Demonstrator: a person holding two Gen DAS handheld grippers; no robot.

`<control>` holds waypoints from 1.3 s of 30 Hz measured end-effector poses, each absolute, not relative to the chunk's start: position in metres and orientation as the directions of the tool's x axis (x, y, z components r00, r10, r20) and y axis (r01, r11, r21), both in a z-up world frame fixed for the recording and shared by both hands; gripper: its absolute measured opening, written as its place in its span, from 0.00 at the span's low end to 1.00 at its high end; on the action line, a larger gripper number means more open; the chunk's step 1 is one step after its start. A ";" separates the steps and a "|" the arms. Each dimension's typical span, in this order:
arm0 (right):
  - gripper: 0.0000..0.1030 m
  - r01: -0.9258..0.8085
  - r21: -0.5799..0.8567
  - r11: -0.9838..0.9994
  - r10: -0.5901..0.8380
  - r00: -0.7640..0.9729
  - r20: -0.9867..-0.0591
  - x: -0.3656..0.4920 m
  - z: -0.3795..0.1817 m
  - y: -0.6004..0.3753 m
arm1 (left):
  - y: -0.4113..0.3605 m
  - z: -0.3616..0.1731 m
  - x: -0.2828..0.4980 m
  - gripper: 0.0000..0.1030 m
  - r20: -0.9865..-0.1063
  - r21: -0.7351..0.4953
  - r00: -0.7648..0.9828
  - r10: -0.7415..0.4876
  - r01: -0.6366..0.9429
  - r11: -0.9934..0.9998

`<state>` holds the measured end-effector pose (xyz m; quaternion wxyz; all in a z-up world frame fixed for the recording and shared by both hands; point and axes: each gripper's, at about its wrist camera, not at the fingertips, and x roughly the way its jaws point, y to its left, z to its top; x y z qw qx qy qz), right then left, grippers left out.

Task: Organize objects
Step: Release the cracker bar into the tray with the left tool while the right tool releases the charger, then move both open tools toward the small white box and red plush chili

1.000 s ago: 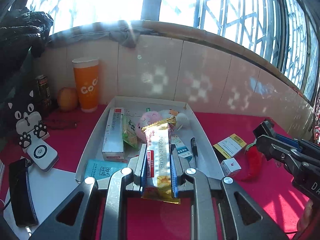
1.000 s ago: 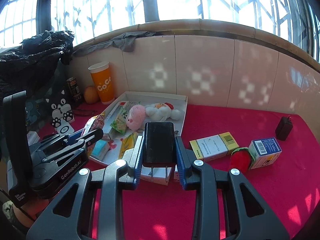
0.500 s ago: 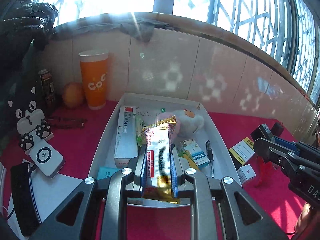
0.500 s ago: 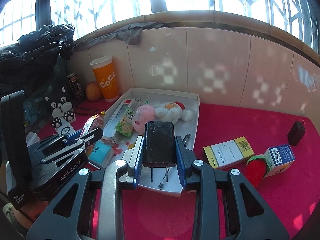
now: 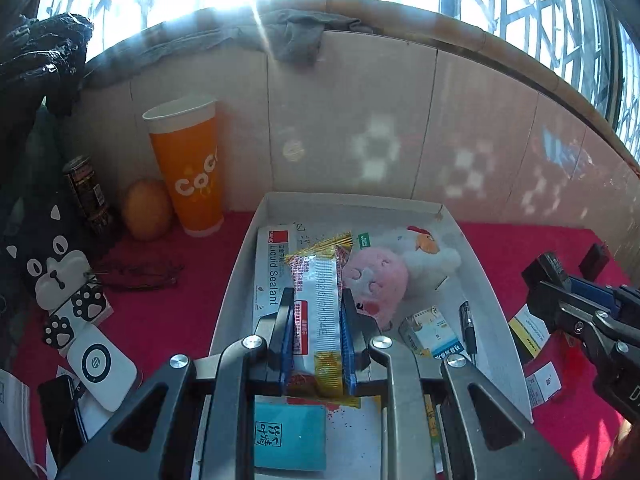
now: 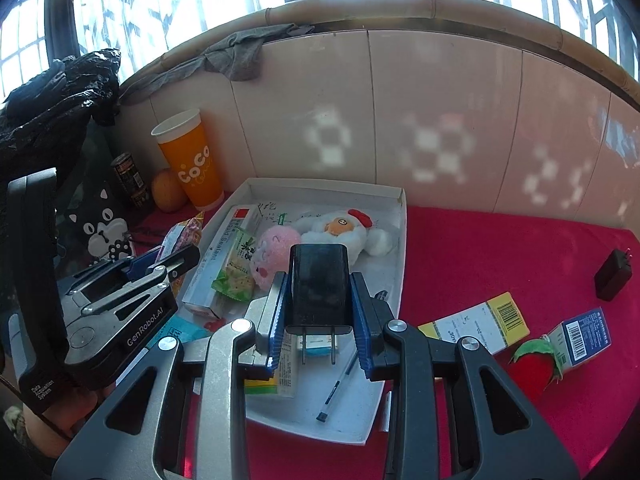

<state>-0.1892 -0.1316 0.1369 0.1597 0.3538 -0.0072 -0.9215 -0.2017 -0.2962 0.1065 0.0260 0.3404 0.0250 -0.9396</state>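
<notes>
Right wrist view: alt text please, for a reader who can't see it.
The right gripper holds a black charger, prongs toward the camera, above a white tray of toys, boxes and a pen on a red cloth. The left gripper at left holds a snack packet.

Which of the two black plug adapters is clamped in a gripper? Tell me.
The larger black charger, held prongs-down between the right gripper pads over the white tray. The other adapter lies loose on the red cloth at far right.

Ahead of the right gripper (image 6: 319, 316), plush toys (image 6: 340, 232) crowd the white tray (image 6: 401, 240); bare tray floor beneath it holds seemingly only a pen (image 6: 338, 384); open red cloth (image 6: 480, 248) rightward.
</notes>
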 end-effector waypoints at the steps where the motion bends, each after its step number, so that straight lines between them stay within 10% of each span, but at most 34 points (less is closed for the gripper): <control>1: 0.28 0.285 0.120 -0.951 -0.290 -0.691 -0.663 -0.195 0.133 -0.133 | -0.295 0.102 -0.206 0.18 -0.655 -0.033 -0.755 -0.026 0.063 -0.997; 18: 0.28 0.228 0.070 -0.971 -0.201 -0.622 -0.757 -0.245 0.088 -0.141 | -0.297 0.087 -0.236 0.23 -0.702 -0.076 -0.712 -0.007 0.085 -0.993; 21: 0.30 0.228 0.081 -0.970 -0.209 -0.620 -0.757 -0.248 0.085 -0.142 | -0.299 0.088 -0.236 0.54 -0.685 -0.081 -0.729 -0.005 0.083 -0.993; 26: 0.61 0.238 0.079 -0.968 -0.219 -0.645 -0.733 -0.244 0.091 -0.142 | -0.313 0.098 -0.229 1.00 -0.621 -0.084 -0.782 -0.057 0.139 -0.987; 28: 0.84 0.239 0.096 -0.966 -0.233 -0.652 -0.722 -0.242 0.094 -0.140 | -0.318 0.102 -0.226 1.00 -0.616 -0.094 -0.784 -0.073 0.166 -0.982; 39: 0.91 0.225 0.084 -0.971 -0.222 -0.715 -0.663 -0.215 0.112 -0.135 | -0.311 0.120 -0.201 1.00 -0.555 -0.072 -0.824 -0.116 0.187 -0.980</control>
